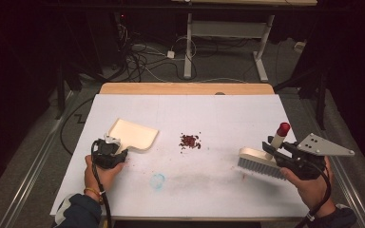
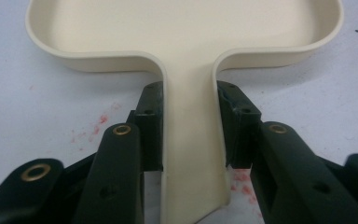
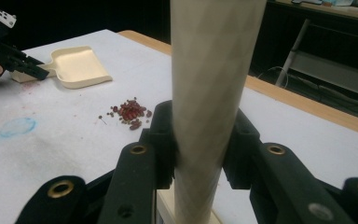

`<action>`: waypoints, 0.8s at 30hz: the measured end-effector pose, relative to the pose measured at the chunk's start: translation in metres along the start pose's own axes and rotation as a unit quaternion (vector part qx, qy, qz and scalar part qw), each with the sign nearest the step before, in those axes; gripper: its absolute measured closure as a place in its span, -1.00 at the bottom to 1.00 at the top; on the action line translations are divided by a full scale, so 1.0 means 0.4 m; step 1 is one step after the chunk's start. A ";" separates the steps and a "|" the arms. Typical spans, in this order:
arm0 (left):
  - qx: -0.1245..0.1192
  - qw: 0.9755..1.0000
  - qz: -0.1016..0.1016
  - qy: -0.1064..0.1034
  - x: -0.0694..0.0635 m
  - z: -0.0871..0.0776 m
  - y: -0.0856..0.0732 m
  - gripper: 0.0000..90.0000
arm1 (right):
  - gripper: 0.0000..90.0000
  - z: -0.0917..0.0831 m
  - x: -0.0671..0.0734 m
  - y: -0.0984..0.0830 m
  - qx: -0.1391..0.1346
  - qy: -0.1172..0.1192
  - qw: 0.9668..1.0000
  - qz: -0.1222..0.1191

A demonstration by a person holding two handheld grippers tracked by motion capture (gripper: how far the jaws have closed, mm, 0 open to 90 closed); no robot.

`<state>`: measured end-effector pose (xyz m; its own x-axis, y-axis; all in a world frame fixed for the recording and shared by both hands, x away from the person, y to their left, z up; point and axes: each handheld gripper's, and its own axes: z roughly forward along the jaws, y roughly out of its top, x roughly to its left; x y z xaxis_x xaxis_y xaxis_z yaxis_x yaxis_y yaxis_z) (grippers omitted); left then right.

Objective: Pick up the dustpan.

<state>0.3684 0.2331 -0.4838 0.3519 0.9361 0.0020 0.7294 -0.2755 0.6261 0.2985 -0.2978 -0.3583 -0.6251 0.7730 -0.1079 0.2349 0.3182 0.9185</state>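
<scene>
Near the bench's front-left corner, the left gripper (image 1: 116, 148) has its jaws clamped on the flat handle of the cream dustpan (image 1: 134, 134), one pad on each side edge, seen close in the left gripper view (image 2: 193, 154). The dustpan lies flat on the white bench (image 1: 209, 190); its long axis runs from the handle towards the far edge and slightly right, open mouth pointing away. Towards the right edge, the right gripper (image 1: 278, 148) is closed around the handle of the brush (image 1: 261, 161), which stands tilted, red tip (image 1: 283, 127) up, bristles on the bench. Farther in, mid-bench between them, lies a small pile of red beans (image 1: 190, 141).
</scene>
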 end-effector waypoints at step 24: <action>-0.007 0.996 0.090 -0.027 -0.074 -0.136 -0.039 0.42 | 0.55 0.006 -0.011 0.001 -0.008 -0.007 1.000 0.003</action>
<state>0.3148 0.2218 -0.4513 0.5075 0.8586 0.0729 0.6434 -0.4339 0.6307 0.3032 -0.2999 -0.3585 -0.6130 0.7828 -0.1073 0.2271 0.3046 0.9250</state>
